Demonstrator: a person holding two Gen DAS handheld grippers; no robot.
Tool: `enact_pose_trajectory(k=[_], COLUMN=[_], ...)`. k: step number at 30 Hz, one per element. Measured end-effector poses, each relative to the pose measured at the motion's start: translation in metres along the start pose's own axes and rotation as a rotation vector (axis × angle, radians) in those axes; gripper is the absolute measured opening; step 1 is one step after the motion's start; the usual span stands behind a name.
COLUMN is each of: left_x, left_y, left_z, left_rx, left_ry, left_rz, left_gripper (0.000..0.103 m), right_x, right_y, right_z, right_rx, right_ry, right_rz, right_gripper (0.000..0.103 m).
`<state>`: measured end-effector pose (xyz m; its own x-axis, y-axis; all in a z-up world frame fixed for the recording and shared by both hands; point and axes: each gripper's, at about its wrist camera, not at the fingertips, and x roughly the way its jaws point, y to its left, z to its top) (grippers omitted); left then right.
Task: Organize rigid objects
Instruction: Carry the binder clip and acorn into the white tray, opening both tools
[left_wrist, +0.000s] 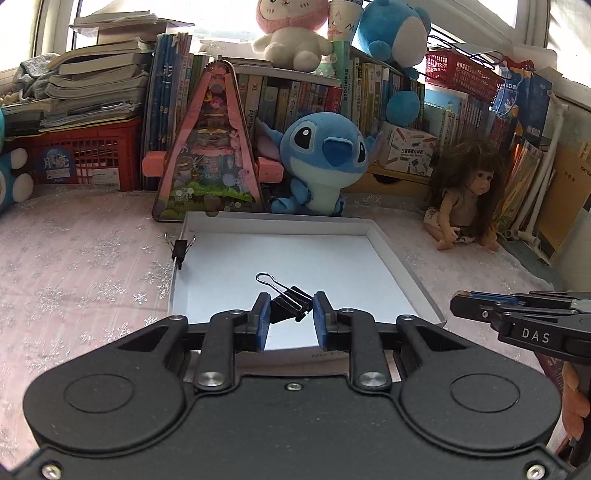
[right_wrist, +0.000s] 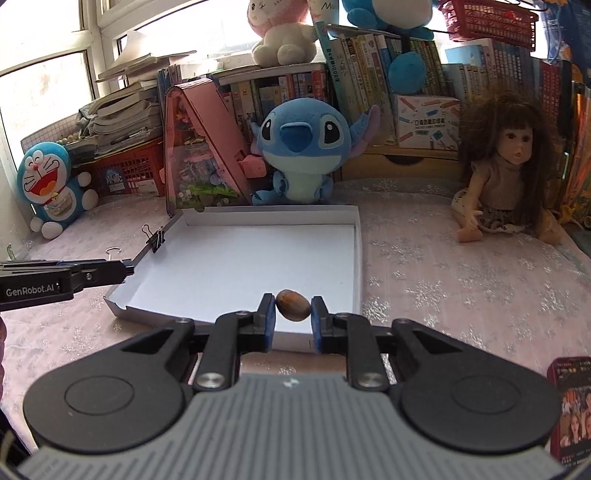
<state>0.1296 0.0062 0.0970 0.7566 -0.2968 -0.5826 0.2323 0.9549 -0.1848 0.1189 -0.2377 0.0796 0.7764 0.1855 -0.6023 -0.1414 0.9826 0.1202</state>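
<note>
Holding, left tongs (left_wrist: 291, 312): a black clip (left_wrist: 290, 301) is pinched.
Right tongs (right_wrist: 293, 312): a brown nut (right_wrist: 293, 305) is pinched.
Tray (right_wrist: 357, 258): a second clip (right_wrist: 156, 238) is fastened on its left rim.

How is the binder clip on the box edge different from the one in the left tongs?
The clip on the box edge is clamped onto the left wall of the white box; the held clip is pinched between the left tongs above the box floor. The edge clip looks smaller in this view, being farther from the camera. Its handles splay to both sides, while the held clip shows one wire handle pointing away. Both are black with wire handles.
</note>
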Motion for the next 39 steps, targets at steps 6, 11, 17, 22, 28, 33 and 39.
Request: enact_pose_trajectory(k=[6, 11, 17, 22, 28, 33, 39], left_x=[0.046, 0.081, 0.111, 0.122, 0.128, 0.13, 0.135], left_y=[0.003, 0.005, 0.009, 0.006, 0.002, -0.001, 0.0], left_z=[0.026, 0.024, 0.014, 0.009, 0.008, 0.007, 0.005], left_rx=[-0.019, -0.038, -0.072, -0.044, -0.033, -0.021, -0.018], left_ry=[0.064, 0.125, 0.173, 0.174, 0.182, 0.177, 0.179], left_rz=[0.002, 0.012, 0.016, 0.027, 0.029, 0.034, 0.051], left_gripper=[0.023, 0.023, 0.023, 0.023, 0.023, 0.023, 0.023], right_x=[0.035, 0.068, 0.1, 0.12, 0.127, 0.129, 0.133], right_y=[0.0, 0.002, 0.0, -0.006, -0.006, -0.005, -0.005], right_z=[0.025, 0.023, 0.018, 0.016, 0.014, 0.014, 0.01], right_rx=[0.013, 0.031, 0.056, 0.096, 0.081, 0.062, 0.057], right_ry=[0.058, 0.107, 0.138, 0.163, 0.168, 0.16, 0.141], right_rz=[0.061, 0.045, 0.06, 0.052, 0.034, 0.015, -0.011], right_gripper=[0.025, 0.025, 0.025, 0.025, 0.025, 0.025, 0.025])
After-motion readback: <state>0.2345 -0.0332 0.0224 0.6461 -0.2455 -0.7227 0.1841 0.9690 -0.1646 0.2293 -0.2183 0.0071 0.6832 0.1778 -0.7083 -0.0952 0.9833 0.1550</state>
